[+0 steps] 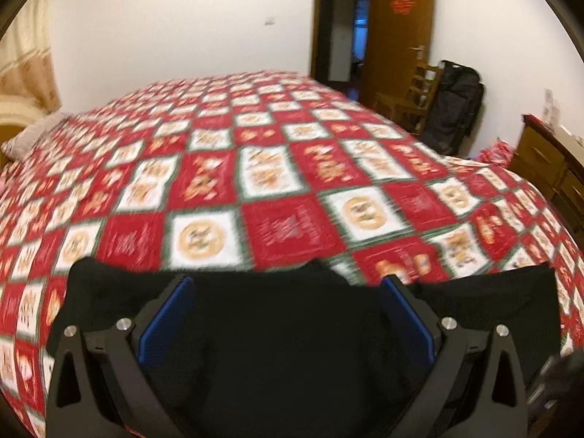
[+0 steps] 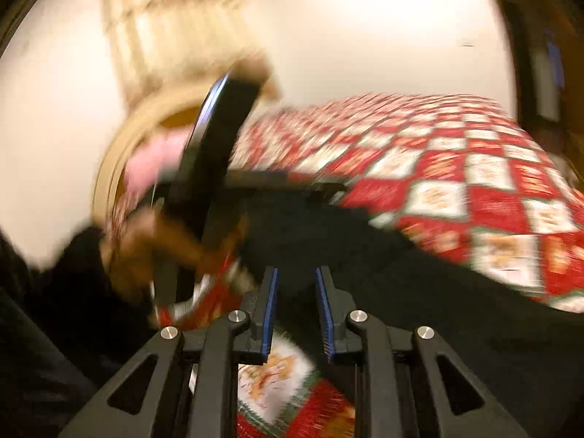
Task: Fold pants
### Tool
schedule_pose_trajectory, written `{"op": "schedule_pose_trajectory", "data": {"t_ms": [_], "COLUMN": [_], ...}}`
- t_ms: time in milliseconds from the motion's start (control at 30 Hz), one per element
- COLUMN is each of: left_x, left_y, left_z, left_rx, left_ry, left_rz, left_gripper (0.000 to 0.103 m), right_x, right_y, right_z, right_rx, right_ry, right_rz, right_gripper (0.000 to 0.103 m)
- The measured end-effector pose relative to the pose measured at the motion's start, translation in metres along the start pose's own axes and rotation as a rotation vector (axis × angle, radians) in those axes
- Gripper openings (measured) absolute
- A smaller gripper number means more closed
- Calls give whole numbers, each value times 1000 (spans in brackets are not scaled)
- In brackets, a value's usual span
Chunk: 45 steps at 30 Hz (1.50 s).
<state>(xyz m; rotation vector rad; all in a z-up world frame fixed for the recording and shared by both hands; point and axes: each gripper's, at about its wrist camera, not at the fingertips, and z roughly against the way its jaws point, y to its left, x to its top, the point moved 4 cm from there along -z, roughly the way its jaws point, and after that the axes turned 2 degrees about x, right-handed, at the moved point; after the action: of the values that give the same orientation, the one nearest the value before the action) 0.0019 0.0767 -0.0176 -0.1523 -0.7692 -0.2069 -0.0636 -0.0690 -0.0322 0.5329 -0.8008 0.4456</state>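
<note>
The black pants (image 1: 284, 328) lie on the red-and-white patterned bedspread (image 1: 277, 168) at the near edge of the bed. My left gripper (image 1: 286, 284) is open wide, its blue pads (image 1: 171, 314) apart above the pants' far edge, holding nothing. In the right wrist view the pants (image 2: 365, 255) stretch across the bed. My right gripper (image 2: 296, 277) hangs over the cloth with its blue pads (image 2: 270, 310) partly apart; cloth shows between them, but the blur hides whether it is pinched. The left gripper (image 2: 215, 146) and the hand holding it show at the left of that view.
A pillow (image 1: 33, 135) lies at the bed's far left. A wooden door (image 1: 398, 36), a chair (image 1: 416, 98) and a black bag (image 1: 452, 106) stand at the far right. A wooden dresser (image 1: 554, 168) stands along the right side. Both views are motion-blurred.
</note>
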Motion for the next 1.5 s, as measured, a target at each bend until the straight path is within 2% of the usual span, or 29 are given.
{"op": "schedule_pose_trajectory", "data": {"t_ms": [67,133,167,200,267,333,400,467,533,600,667,800,933,1000,1067,1100,1200,1267,1300,1333,1433,1500], "left_x": [0,-6,-11,-19,-35,-47,-63,-69,-72,-75,-80,-89,-92,-90,-85,-78,-58,-41,-34,-29,-17,-18], "left_y": [-16,-37,-46,-55,-67,-71,-72,-63,-52,-43,-37,-37,-35,-33,-33,-32,-33,-38,-42,-46,-63,-69], "left_z": [-2,-8,-11,-15,-20,-20,-21,-16,-15,-15,-12,-5,1,3,5,9,18,20,19,17,3,-15], "left_rx": [-22,-55,-54,-50,-60,-43,-15,-34,-44,-56,-62,-59,-70,-78,-87,-85,-78,-79,-80,-81,-63,-38], "left_ry": [2,23,36,57,98,119,156,154,180,198,197,201,218,231,238,228,170,119,104,90,40,69], "left_rz": [-26,-66,-86,-108,-152,-179,-215,-183,-137,-89,-64,-96,-115,-110,-107,-110,-135,-146,-148,-155,-189,-181], "left_gripper": [103,103,103,103,103,103,103,103,103,103,103,103,103,103,103,103,103,103,103,103,103,103], "right_x": [11,7,2,-3,-18,-30,-37,-38,-43,-35,-29,-24,-27,-31,-34,-32,-23,-22,-24,-29,-49,-68], "right_y": [-41,-88,-106,-124,-153,-160,-159,-155,-151,-153,-153,-163,-161,-157,-149,-141,-114,-96,-87,-81,-73,-79], "right_z": [39,78,94,110,133,133,124,101,79,68,66,58,62,69,86,102,125,126,116,107,83,71], "right_rx": [-164,-409,-469,-490,-485,-475,-451,-436,-522,-550,-572,-606,-599,-577,-569,-598,-635,-553,-460,-411,-386,-397], "right_ry": [-56,-42,-45,-62,-74,-35,2,72,136,130,124,112,136,140,102,56,-25,-42,-13,23,137,223], "right_rz": [-89,-195,-255,-326,-475,-521,-515,-455,-400,-367,-342,-301,-233,-229,-242,-226,-134,-116,-115,-111,-70,-73], "right_gripper": [22,23,23,23,23,23,23,23,23,14,12,12,13,17,17,18,18,18,18,18,18,18]}}
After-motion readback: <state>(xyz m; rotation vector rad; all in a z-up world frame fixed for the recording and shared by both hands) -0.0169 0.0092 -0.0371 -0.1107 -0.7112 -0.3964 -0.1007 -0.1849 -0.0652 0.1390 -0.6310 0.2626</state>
